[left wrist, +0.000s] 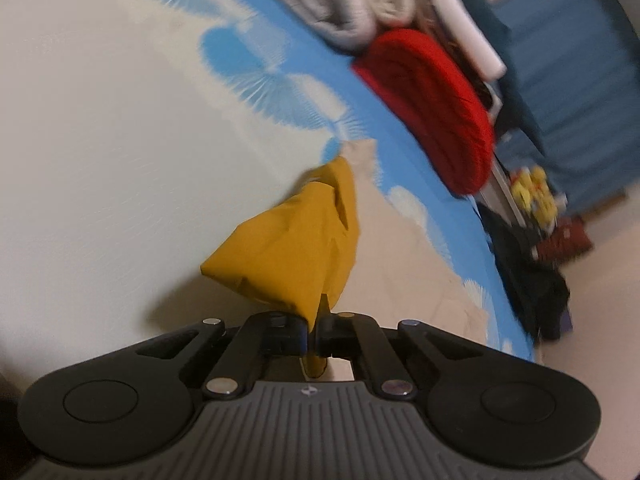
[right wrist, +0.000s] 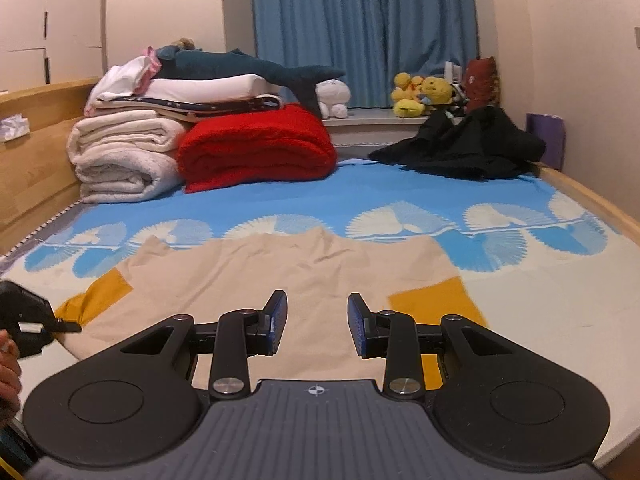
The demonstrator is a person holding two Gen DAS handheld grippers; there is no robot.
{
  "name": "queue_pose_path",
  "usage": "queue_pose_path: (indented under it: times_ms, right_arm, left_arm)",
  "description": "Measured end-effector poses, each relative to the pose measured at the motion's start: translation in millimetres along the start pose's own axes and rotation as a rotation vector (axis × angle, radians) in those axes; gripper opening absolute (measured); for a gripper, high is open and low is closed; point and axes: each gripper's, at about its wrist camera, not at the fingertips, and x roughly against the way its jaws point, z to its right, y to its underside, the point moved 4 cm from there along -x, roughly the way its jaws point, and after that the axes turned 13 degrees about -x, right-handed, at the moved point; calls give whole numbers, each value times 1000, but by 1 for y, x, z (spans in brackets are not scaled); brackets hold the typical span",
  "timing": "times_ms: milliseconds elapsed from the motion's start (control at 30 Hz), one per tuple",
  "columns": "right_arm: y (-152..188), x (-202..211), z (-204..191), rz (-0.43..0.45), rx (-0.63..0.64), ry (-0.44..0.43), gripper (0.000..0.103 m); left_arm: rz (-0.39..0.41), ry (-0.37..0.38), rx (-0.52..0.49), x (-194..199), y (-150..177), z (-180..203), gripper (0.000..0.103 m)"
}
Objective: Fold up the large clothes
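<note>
A beige shirt (right wrist: 288, 276) with mustard yellow sleeves lies flat on the bed. My left gripper (left wrist: 313, 338) is shut on the left yellow sleeve (left wrist: 288, 252) and holds it lifted off the bed; it also shows at the left edge of the right wrist view (right wrist: 60, 325), pinching that sleeve (right wrist: 96, 298). My right gripper (right wrist: 317, 320) is open and empty, hovering over the shirt's lower middle. The right yellow sleeve (right wrist: 436, 304) lies flat to its right.
The bed has a blue and white fan-patterned cover (right wrist: 400, 204). A red blanket (right wrist: 256, 148), white rolled towels (right wrist: 124, 152) and stacked bedding sit at the back left. Black clothes (right wrist: 468, 144) lie at the back right. Wooden bed rails (right wrist: 592, 204) run along both sides.
</note>
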Motion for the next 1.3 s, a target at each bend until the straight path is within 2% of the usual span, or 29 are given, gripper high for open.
queue_pose_path:
  times_ms: [100, 200, 300, 367, 467, 600, 633, 667, 733, 767, 800, 867, 1067, 1133, 1200, 1233, 1267, 1300]
  right_arm:
    - [6, -8, -24, -12, 4, -52, 35]
    - [11, -13, -47, -30, 14, -117, 35]
    - [20, -19, -73, -74, 13, -195, 35]
    - [29, -27, -91, -138, 14, -260, 35]
    - [48, -46, -115, -249, 23, -307, 35]
    - [76, -83, -136, -378, 20, -251, 35]
    - [83, -95, -139, -421, 11, -222, 35]
    - [93, -107, -140, -473, 4, -188, 35]
    - [116, -132, -138, -569, 19, -80, 28]
    - [123, -141, -136, -596, 13, -40, 25]
    - [125, -146, -136, -603, -7, -20, 25]
    - [123, -151, -139, -598, -16, -3, 25]
    - [118, -148, -138, -584, -53, -23, 23]
    - [101, -141, -134, -506, -63, -43, 24]
    - [77, -123, -129, -388, -57, -74, 24]
    - [62, -111, -125, -314, -62, -99, 24]
    - [47, -99, -119, -246, -65, -117, 24]
    - [30, -84, -111, -162, -66, -132, 24]
  left_arm:
    - [-4, -23, -119, 28, -22, 4, 3]
    - [-20, -20, -175, 46, -39, -6, 3]
    - [-23, -20, -224, 47, -44, -22, 3]
    - [-40, -21, -201, 38, -35, -39, 3]
    - [-135, -37, -16, 20, -31, -71, 4]
    - [-161, -22, 186, 10, -30, -99, 11]
    - [-177, -39, 210, 6, -29, -104, 18]
    - [-194, -61, 217, 1, -26, -107, 24]
    - [-225, -90, 207, -7, -26, -110, 28]
    - [-238, -100, 199, -12, -26, -111, 35]
    - [-248, -107, 200, -15, -27, -113, 39]
    - [-263, -109, 224, -23, -28, -117, 45]
    - [-298, -162, 323, -35, -23, -132, 47]
    - [-292, -181, 323, -36, -23, -127, 47]
    - [-279, -194, 300, -35, -24, -122, 46]
    - [-269, -203, 285, -33, -25, -119, 42]
    - [-258, -207, 275, -32, -24, -117, 32]
    - [-246, -206, 265, -29, -24, -114, 28]
